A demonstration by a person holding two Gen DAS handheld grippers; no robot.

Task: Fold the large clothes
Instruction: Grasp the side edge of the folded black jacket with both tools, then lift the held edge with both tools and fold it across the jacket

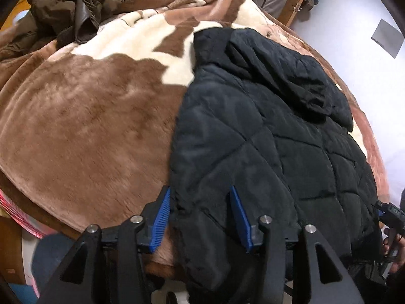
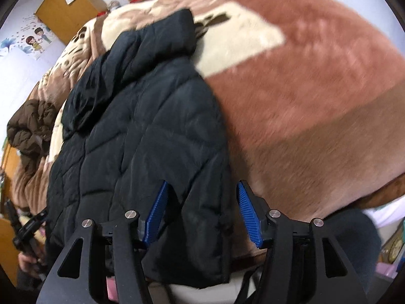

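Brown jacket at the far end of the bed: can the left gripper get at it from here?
Probably not without moving. The left gripper is open at the near hem of the black jacket, and the brown jacket lies bunched far across the blanket. Nothing blocks the way.

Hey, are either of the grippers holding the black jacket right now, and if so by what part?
Neither. Left gripper and right gripper are open, each straddling a bottom corner of the black jacket.
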